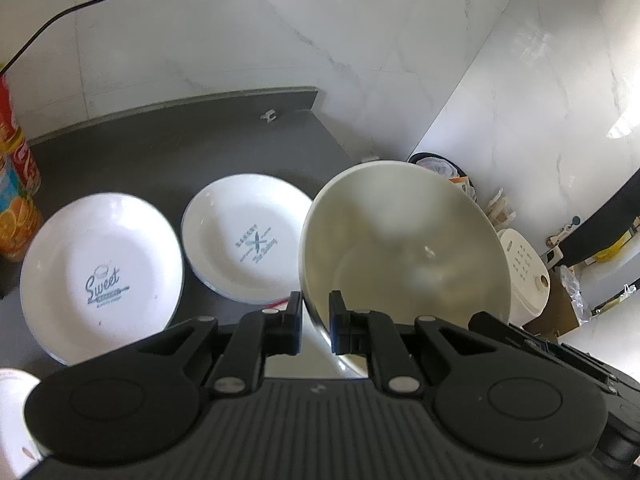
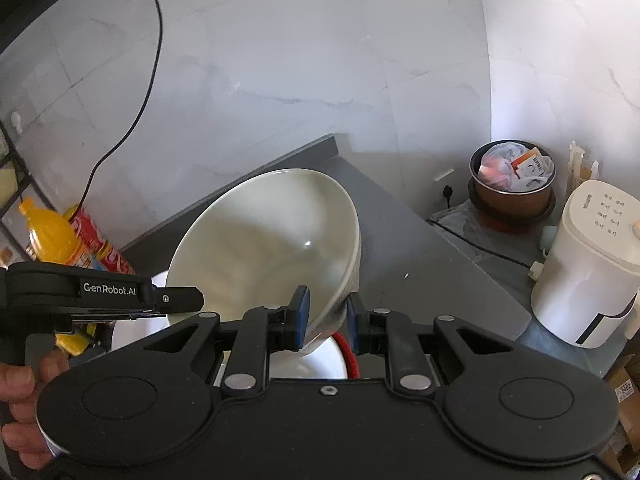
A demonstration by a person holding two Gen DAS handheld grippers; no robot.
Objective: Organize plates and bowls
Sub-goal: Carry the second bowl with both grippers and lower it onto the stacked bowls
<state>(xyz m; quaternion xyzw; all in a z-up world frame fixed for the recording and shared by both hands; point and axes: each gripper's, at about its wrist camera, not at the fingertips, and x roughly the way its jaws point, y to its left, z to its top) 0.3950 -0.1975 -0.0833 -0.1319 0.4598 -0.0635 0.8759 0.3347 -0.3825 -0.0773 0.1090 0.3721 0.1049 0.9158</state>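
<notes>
The left gripper (image 1: 315, 322) sits nearest its camera, its jaws clamped on the near rim of a cream bowl (image 1: 404, 240), one finger inside the wall and one outside. The right gripper (image 2: 323, 318) has its jaws closed on the rim of the same bowl (image 2: 272, 240) in the same way. Held by both, the bowl is tilted and lifted off the counter (image 1: 160, 160), its empty inside turned toward the cameras. In the right wrist view the left gripper's black body enters from the left edge, and a hand (image 2: 24, 408) grips a handle at the lower left.

Below the bowl in the right view lies a white dish with a red rim (image 2: 320, 364), partly hidden by the gripper. In the left view two white plates rest flat on the dark counter just left of the bowl: one printed with crossed utensils (image 1: 248, 244), lying on a stack, and one reading "Sweet" (image 1: 100, 276), also with rims under it. They almost touch each other.

Further out, a juice bottle (image 2: 52, 236) and a red can (image 1: 24, 156) stand at the counter's left end. Beyond the counter's right edge are a bin (image 2: 512, 184) full of rubbish and a white appliance (image 2: 584, 264). A black cable (image 2: 152, 60) runs down the marble wall from a socket.
</notes>
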